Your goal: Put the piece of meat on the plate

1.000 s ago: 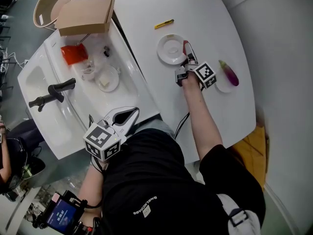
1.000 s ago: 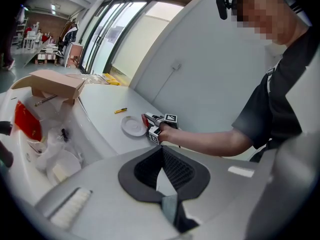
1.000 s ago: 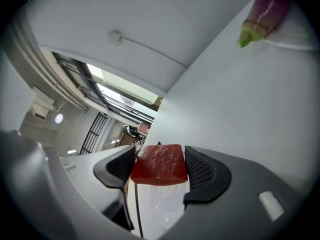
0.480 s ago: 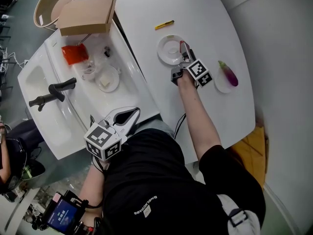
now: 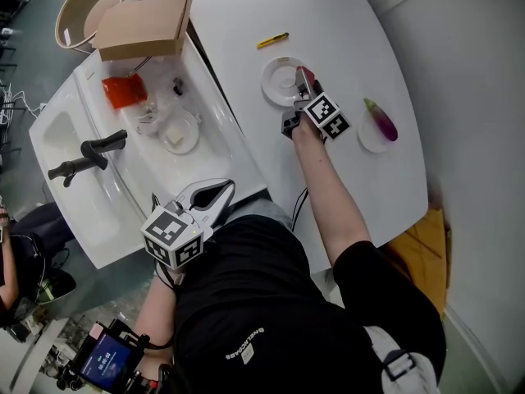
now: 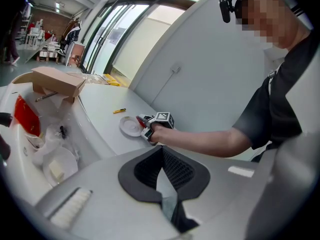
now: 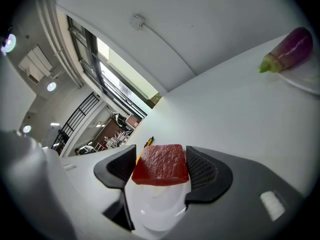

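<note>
Right tool: jaws pinching piece of meat by its two sides, held directly over white plate on tabletop. Left tool: jaws pressed together, empty, well apart from plate.

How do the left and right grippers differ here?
The right gripper is shut on the meat; the left gripper is shut on nothing. The right gripper reaches out over the plate on the table; the left gripper sits close to the body, by the sink. Both carry a marker cube.
</note>
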